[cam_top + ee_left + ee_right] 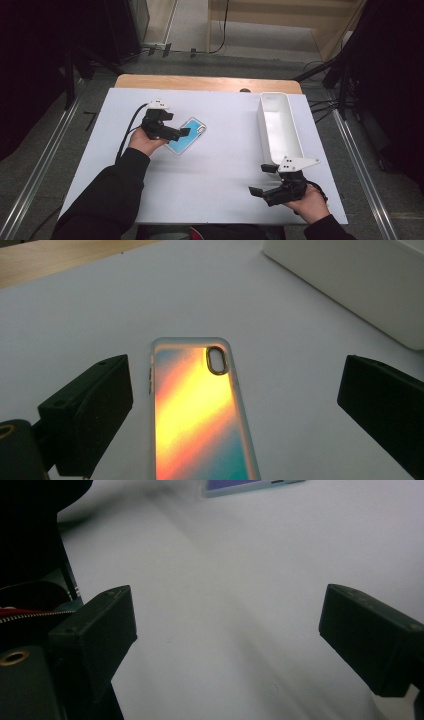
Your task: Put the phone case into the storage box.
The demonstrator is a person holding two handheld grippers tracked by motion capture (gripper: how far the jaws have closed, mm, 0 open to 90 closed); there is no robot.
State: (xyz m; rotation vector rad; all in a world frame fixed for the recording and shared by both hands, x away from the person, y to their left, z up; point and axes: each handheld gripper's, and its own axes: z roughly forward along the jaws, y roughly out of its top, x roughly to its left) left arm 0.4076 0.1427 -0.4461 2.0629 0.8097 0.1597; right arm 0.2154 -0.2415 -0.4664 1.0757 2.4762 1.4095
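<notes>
A phone case [192, 136] with a light blue, shiny back lies flat on the white board [220, 170], left of centre. In the left gripper view the case [200, 410] glows orange, yellow and teal, with its camera cutout at the far end. My left gripper [176, 125] hovers over the case's near end, open, and the case lies between its jaws [235, 400] without touching them. My right gripper [261, 179] is held open near the front right of the board with nothing between its jaws [225, 625]. The case's edge [250, 486] shows far off in the right gripper view.
A long white tray [292, 145] lies on the right side of the board, running front to back; its wall [350, 285] is beyond the case in the left gripper view. A wooden table edge [207, 82] shows behind the board. Dark sleeves enter from the bottom.
</notes>
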